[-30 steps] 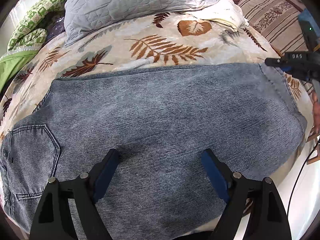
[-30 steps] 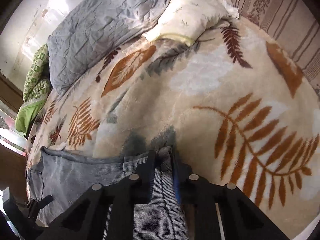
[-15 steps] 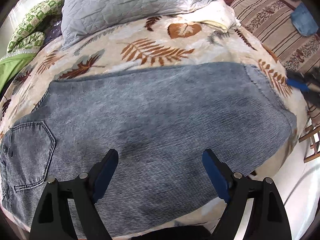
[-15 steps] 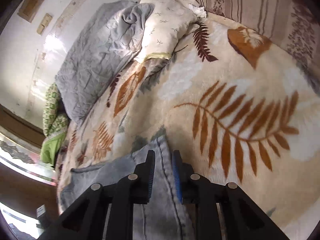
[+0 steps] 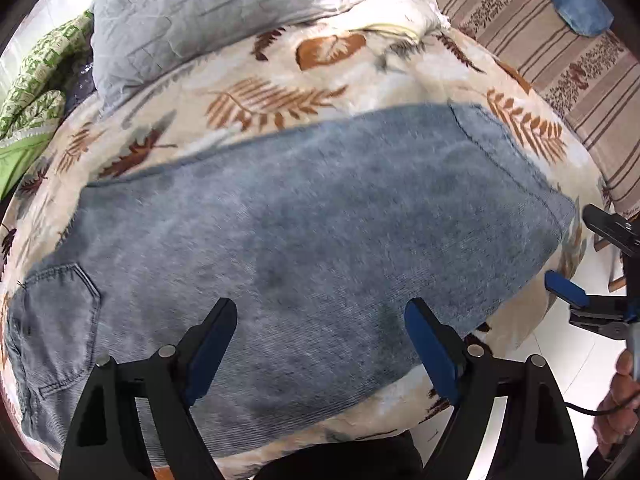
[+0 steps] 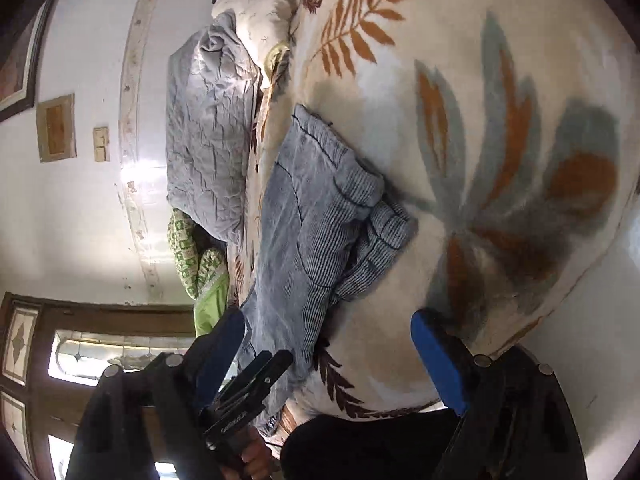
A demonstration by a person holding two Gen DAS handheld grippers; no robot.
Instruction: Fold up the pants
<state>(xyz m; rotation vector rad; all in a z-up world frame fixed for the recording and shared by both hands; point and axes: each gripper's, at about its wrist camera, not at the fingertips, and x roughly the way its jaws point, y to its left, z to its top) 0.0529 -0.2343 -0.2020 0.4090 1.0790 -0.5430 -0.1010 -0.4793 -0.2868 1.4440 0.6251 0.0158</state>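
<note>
Lying flat across the leaf-print blanket (image 5: pixel 280 92) is one pair of blue-grey pants (image 5: pixel 304 232), folded lengthwise with one back pocket (image 5: pixel 56 320) showing. Two grippers hang above it, both spread wide and gripping nothing: the left gripper (image 5: pixel 320 336) over the near edge, the right gripper (image 6: pixel 328 344) off the hem end. One grey quilt (image 5: pixel 224 12) and a green patterned cloth (image 5: pixel 36 80) sit beyond. Only the right wrist view shows the white wall (image 6: pixel 92 208), wooden door (image 6: pixel 24 356) and rumpled hem (image 6: pixel 376 240); only the left shows the striped upholstery (image 5: pixel 560 60).

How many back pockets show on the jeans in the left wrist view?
1: a back pocket at the lower left, on the jeans spread across the blanket. Any second pocket may be hidden underneath.
</note>
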